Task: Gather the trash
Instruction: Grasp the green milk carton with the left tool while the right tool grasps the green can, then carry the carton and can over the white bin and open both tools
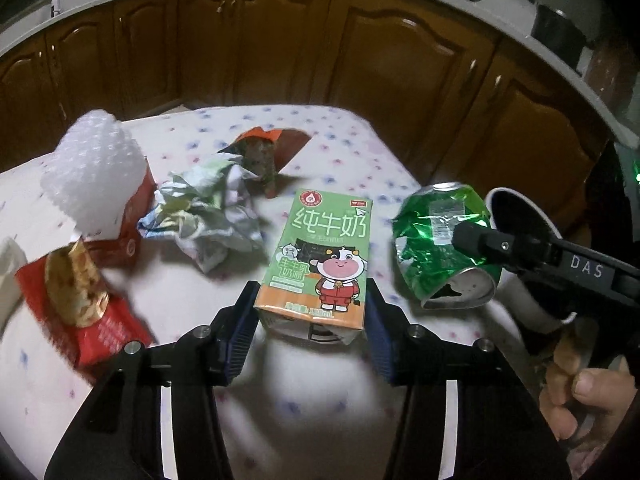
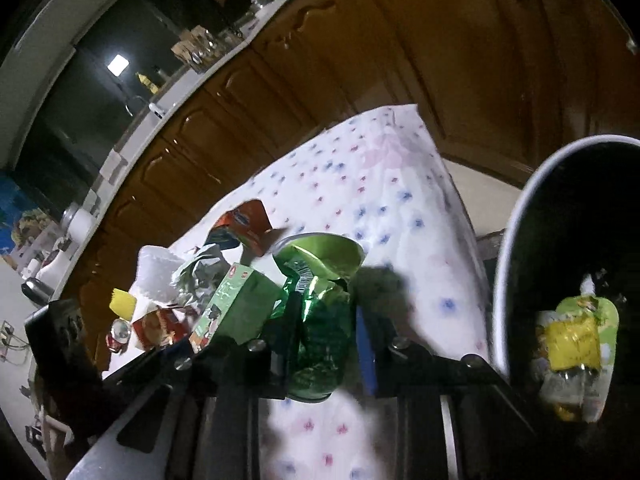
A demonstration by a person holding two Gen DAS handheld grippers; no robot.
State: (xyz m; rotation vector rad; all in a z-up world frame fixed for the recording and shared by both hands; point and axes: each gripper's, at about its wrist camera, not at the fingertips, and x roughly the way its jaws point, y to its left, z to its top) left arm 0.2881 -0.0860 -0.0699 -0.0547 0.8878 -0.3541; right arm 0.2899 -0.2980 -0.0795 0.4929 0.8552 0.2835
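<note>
My left gripper (image 1: 311,312) is shut on a green milk carton (image 1: 320,256) with a cartoon cow, held over the table. My right gripper (image 2: 320,340) is shut on a crushed green can (image 2: 320,312), lifted above the table; the can (image 1: 440,240) also shows in the left wrist view beside the right gripper's black finger (image 1: 480,240). A dark trash bin (image 2: 520,260) stands at the right of the table, with a yellow-green wrapper (image 2: 572,344) inside. Its rim (image 1: 516,200) shows behind the can.
On the flowered tablecloth (image 1: 340,140) lie a crumpled foil wrapper (image 1: 204,216), a red snack packet (image 1: 80,292), a white bubble wrap bundle (image 1: 92,168) on a red box (image 1: 132,220), and an orange wrapper (image 1: 272,152). Wooden cabinets (image 1: 280,40) stand behind.
</note>
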